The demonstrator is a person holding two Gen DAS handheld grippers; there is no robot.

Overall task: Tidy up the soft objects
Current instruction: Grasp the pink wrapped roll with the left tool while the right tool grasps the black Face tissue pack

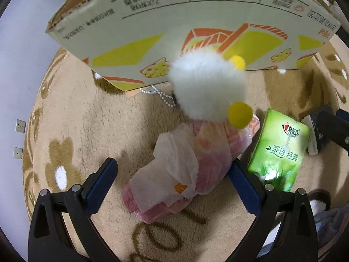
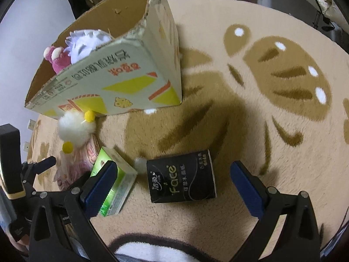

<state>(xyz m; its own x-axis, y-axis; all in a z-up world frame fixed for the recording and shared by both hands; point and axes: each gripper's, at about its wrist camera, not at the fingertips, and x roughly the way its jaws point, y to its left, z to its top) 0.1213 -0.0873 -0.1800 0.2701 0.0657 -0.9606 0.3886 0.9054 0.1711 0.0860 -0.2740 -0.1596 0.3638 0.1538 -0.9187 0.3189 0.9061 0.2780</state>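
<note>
**On the rug, beside the box**

Left view: left hand-held gripper (image 1: 172, 185) spread apart around a pink pack (image 1: 181, 170); white pompom (image 1: 207, 87) against the box (image 1: 174, 32).

Right view: right hand-held gripper (image 2: 172, 185) apart above a black pack (image 2: 182, 175); box (image 2: 122, 74) holds a pink bear (image 2: 57, 59) and white plush (image 2: 87, 43).

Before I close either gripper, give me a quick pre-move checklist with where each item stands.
1. Left gripper open: ok.
2. Pink tissue pack between the left fingers: ok.
3. White pom-pom toy clear of that pack: not ok, it seems to rest on the pack's far end.
4. Right gripper open: ok.
5. Black tissue pack between the right fingers: ok.
6. Room left in the cardboard box: cannot tell; two plush toys show inside.
</note>
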